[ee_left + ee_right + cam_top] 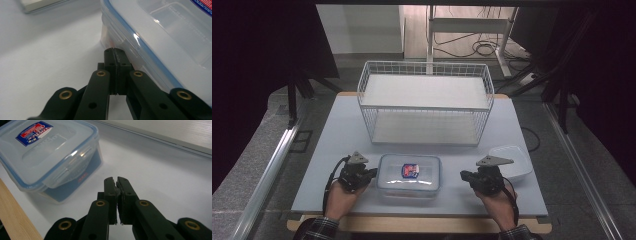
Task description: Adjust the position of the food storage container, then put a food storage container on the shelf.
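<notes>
Here the clear plastic container (409, 174) sits on the table (337, 145) between the two grippers, its snap-on lid with blue seal in place. The left gripper (115, 51) has its jaws pressed together with nothing in them, their tips right at the container's near side wall, perhaps touching it; the contact itself is too close and blurred to tell. The right gripper (117, 181) has its jaws nearly together too, with barely a sliver of a gap and nothing held; the container lies ahead and to the left of its tips, apart from them.

I'd judge the box stiff, smooth and rather slippery, light unless its contents weigh more than they look. The walls are too wide to pinch, so the latch flaps on the sides, or the lid's rim, seem the sensible places to take hold.

What is inside is hard to make out: something dark blue shows through the wall in the right gripper view, and the label (33, 133) on the lid is unreadable. Beyond stand a wire basket (426, 100) and a white tray (517, 160), partly hidden behind the right gripper.
</notes>
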Available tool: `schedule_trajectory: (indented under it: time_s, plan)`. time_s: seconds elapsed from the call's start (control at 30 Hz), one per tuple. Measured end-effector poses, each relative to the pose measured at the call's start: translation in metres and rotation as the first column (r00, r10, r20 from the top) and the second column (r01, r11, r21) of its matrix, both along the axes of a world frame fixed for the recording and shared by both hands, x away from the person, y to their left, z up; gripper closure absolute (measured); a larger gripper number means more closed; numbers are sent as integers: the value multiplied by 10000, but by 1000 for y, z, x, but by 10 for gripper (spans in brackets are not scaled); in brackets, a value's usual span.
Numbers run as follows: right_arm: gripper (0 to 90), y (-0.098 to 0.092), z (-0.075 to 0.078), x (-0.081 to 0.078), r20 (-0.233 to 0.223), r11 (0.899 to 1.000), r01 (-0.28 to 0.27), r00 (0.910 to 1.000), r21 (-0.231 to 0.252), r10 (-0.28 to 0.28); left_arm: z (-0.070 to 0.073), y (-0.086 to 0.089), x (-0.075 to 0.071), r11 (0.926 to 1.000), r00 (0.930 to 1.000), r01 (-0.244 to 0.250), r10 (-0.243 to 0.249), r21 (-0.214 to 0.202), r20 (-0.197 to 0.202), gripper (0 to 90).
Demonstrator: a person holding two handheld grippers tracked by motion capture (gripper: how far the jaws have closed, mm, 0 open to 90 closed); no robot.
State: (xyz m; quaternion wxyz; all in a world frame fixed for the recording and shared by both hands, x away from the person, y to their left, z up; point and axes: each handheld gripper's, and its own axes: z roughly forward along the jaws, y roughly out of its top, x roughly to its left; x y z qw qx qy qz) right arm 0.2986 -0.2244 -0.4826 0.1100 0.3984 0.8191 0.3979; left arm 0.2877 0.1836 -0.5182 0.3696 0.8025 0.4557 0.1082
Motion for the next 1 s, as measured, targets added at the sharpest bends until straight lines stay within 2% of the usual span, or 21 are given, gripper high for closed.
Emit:
schedule_trajectory:
  time_s: [0.13, 0.27, 0.4, 0.47, 0.53, 0.57, 0.6, 0.63, 0.67, 0.7, 0.77, 0.8, 0.83, 0.87, 0.93, 0.97, 1.0]
  plan:
    - [842, -1, -1, 0, -42, 10000, 23, 10000, -26, -23, 0, -10, 0, 9999, 9999, 162, -162, -10, 22, 898]
    - [838, -2, -1, 0, -14, 10000, 54, 10000, -61, -54, 1, -25, -1, 9983, 9985, 545, -544, -188, 18, 898]
    - [832, -4, -1, 1, -9, 9999, 99, 10000, -70, -99, 1, -28, -2, 9977, 9979, 647, -646, -185, 44, 878]
    - [821, -5, -1, 1, 12, 9999, 116, 9999, -76, -116, 1, -23, -1, 9992, 9991, 400, -399, -31, 162, 755]
    - [806, -5, -1, 1, 38, 9999, 147, 9999, -85, -146, 1, -20, -1, 9995, 9993, 322, -321, -20, 186, 577]
    - [748, -6, -1, 1, 92, 9996, 269, 9996, -76, -268, 1, -12, -1, 9999, 9994, 96, -93, -81, 341, 480]
    - [748, -6, -1, 1, 92, 9996, 269, 9996, -76, -268, 1, -12, -1, 9999, 9994, 96, -93, -81, 341, 426]
    - [653, -7, -1, 2, 185, 9991, 412, 9990, -82, -410, 0, -5, -1, 10000, 9991, 15, -12, -65, 417, 355]
    - [653, -7, -1, 2, 185, 9991, 412, 9990, -82, -410, 0, -5, -1, 10000, 9991, 15, -12, -65, 417, 320]
    - [582, -9, -1, 2, 197, 9986, 528, 9984, 10, -528, -1, 0, -2, 9999, 9981, -101, 95, 86, 613, 255]
    - [517, -10, -2, 3, 190, 9984, 564, 9982, 68, -565, -1, 5, -4, 9990, 9977, -271, 249, 345, 630, 172]
    - [517, -10, -2, 3, 190, 9984, 564, 9982, 68, -565, -1, 5, -4, 9990, 9977, -271, 249, 345, 630, 147]
    - [455, -11, -2, 3, 190, 9983, 559, 9982, 141, -562, -2, 6, -5, 9988, 9972, -320, 294, 378, 685, 105]
    - [430, -11, -2, 3, 200, 9985, 535, 9983, 152, -538, -2, 7, -5, 9986, 9970, -331, 301, 423, 715, 81]
    - [401, -11, -2, 4, 223, 9985, 515, 9984, 172, -518, -2, 9, -6, 9978, 9958, -400, 354, 533, 841, 59]
    - [351, -11, -2, 4, 307, 9988, 431, 9986, 240, -439, -4, 10, -6, 9970, 9946, -331, 260, 695, 1009, 37]
    - [351, -11, -2, 4, 307, 9988, 431, 9986, 240, -439, -4, 10, -6, 9970, 9946, -331, 260, 695, 1009, 35]
